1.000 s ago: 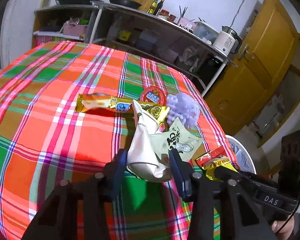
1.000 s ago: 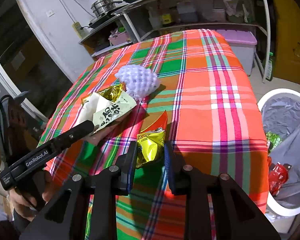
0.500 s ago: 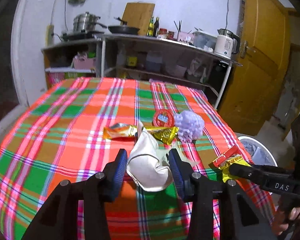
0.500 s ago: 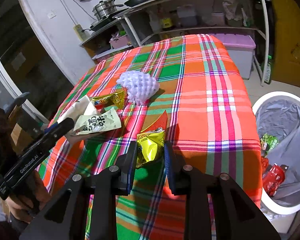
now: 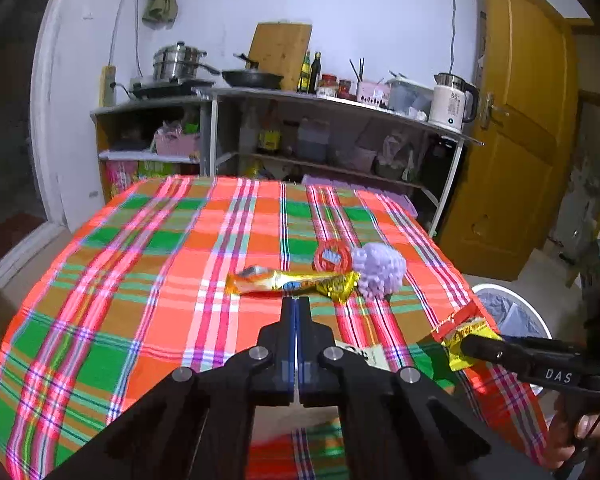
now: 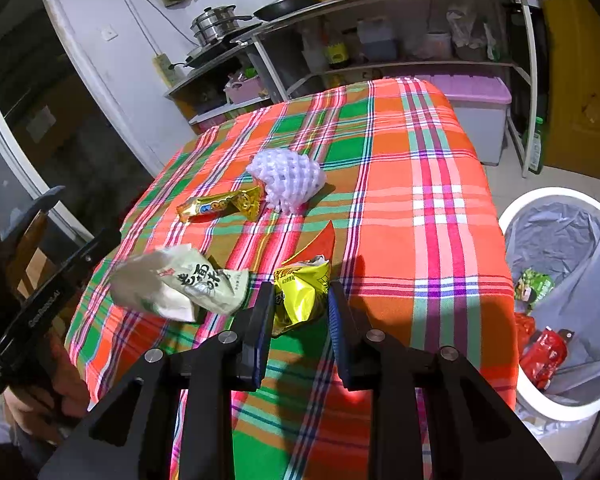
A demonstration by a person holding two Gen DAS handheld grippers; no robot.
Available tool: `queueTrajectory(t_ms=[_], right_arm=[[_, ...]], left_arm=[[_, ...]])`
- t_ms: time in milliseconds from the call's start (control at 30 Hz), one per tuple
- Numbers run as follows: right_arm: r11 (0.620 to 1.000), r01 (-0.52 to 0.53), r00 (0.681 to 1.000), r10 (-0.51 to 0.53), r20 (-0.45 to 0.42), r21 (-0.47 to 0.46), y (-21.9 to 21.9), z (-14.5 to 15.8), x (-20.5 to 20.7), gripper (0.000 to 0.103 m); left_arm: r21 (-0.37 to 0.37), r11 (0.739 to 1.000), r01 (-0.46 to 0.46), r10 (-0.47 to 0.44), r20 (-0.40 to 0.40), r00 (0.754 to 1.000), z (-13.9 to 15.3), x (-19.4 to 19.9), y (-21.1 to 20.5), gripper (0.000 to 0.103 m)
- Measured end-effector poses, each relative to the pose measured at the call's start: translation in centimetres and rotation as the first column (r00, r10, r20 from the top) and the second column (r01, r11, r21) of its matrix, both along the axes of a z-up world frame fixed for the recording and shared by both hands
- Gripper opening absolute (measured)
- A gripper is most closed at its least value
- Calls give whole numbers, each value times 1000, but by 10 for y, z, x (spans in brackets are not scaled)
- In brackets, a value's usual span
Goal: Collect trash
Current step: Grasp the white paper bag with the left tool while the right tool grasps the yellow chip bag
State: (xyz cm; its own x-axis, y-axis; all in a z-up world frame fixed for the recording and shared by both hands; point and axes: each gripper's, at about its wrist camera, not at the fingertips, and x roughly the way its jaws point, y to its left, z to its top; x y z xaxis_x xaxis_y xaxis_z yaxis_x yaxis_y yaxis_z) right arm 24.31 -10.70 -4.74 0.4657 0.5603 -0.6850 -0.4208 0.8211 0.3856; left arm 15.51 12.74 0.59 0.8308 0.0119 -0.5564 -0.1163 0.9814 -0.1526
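While hovering over tablecloth (image 5: pixel 100 320), left gripper (image 5: pixel 296 308): jaws just closed, empty
Right gripper (image 6: pixel 299 292): clamped on yellow snack bag (image 6: pixel 300 308)
White wrapper (image 6: pixel 180 284): beside left gripper

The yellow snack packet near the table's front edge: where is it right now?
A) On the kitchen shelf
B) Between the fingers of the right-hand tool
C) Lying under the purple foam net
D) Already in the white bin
B: the yellow snack packet sits pinched between the fingers of the right gripper above the plaid tablecloth, while the white bin beside the table holds other wrappers.
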Motion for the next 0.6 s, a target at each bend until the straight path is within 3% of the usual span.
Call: queueTrajectory(t_ms=[100,167,267,600], right_arm=[[1000,-1,1000,1,2,2,-1,1,-3,27],[1000,-1,1000,1,5,3,-4,2,-4,27],[1000,3,1000,-3,6,4,-7,3,-5,27],[1000,-5,1000,5,2,7,-6,2,-7,27]], left_arm=[[-52,999,-5,3,-31,1000,-8,-3,5,5],[-64,998,-22,20,-39,999,-12,-8,10,26],[-89,995,-48,44,-39,998,-17,-16,19,49],[-154,985,-81,57,-154,986,-45,-17,28,51]])
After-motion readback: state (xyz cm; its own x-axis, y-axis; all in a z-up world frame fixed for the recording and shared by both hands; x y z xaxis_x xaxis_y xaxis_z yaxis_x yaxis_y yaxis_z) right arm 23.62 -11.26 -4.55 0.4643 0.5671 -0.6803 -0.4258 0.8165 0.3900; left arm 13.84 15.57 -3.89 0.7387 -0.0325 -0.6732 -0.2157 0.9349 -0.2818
